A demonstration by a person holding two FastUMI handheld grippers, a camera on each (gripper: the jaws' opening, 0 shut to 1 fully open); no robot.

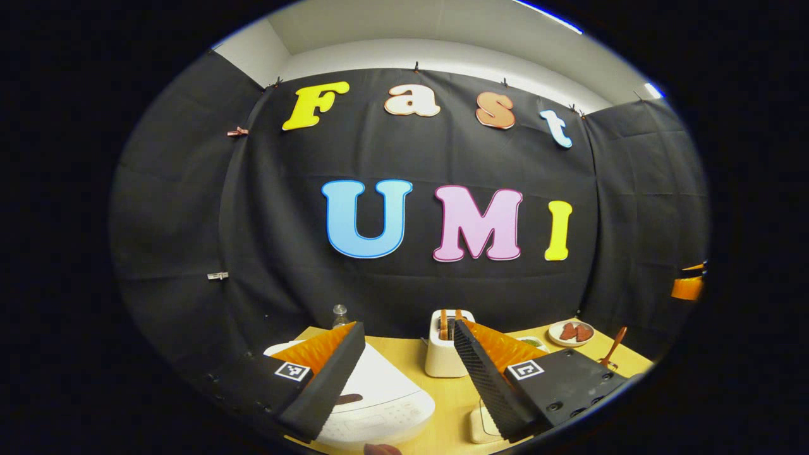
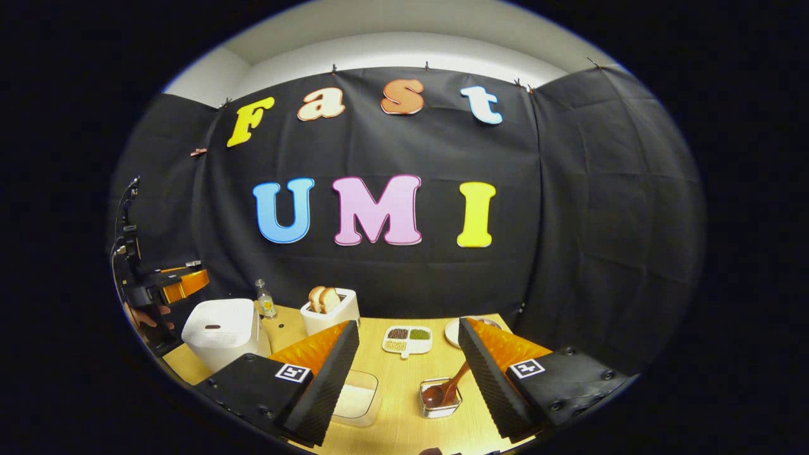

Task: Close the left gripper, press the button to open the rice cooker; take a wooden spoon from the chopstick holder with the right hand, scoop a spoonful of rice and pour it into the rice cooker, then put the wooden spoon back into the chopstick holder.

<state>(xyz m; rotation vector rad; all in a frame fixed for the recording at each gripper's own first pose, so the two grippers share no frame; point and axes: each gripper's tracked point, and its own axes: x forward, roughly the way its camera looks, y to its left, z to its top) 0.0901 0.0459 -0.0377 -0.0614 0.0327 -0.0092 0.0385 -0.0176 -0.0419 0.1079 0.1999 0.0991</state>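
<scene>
Evidently both grippers hover level, jaws apart, gripping nothing: left gripper [image 1: 404, 370] above closed white rice cooker [image 2: 222, 332]; right gripper [image 2: 407, 373] facing brown wooden spoon [image 2: 450, 384] standing in clear holder [image 2: 440, 404] on yellow desk [image 2: 404, 417], handy for scooping.

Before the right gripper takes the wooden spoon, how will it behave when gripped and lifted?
The spoon is probably stiff and light, since it looks like plain wood with a thin handle. It leans in a small clear holder, so pulling sideways could tip the holder; a lift along the handle seems safer. The rounded handle might twist between the fingers.
</scene>
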